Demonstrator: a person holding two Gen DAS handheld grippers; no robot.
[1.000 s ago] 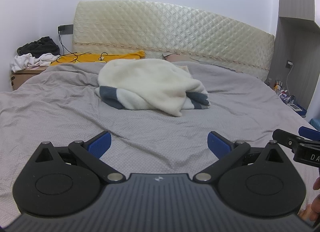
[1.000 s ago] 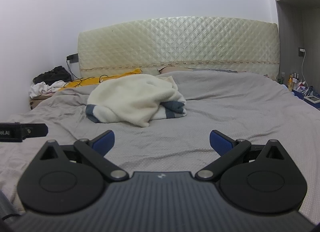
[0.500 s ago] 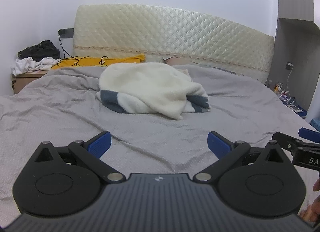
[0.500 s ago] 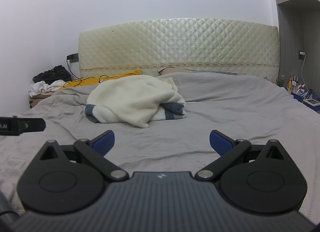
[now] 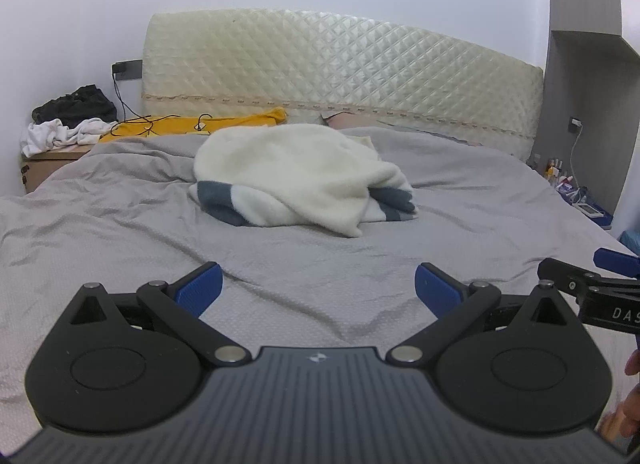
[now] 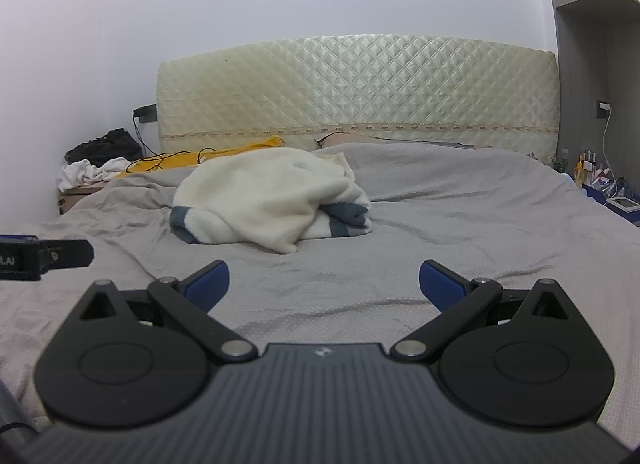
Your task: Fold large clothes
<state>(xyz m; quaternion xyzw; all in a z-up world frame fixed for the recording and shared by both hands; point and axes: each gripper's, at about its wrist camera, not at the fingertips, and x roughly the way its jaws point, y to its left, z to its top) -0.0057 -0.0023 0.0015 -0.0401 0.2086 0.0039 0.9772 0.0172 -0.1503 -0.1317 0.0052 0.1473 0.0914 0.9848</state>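
Both tongs [image 5: 317, 287] [image 6: 324, 284] edged nearer; cream garment [image 5: 296, 176] lies well ahead

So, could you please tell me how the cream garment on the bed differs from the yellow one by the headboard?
The cream garment is fluffy, heaped mid-bed, with dark blue-grey bands; the yellow garment is plain, lies flatter against the headboard, and has black cables across it. Both are unfolded.
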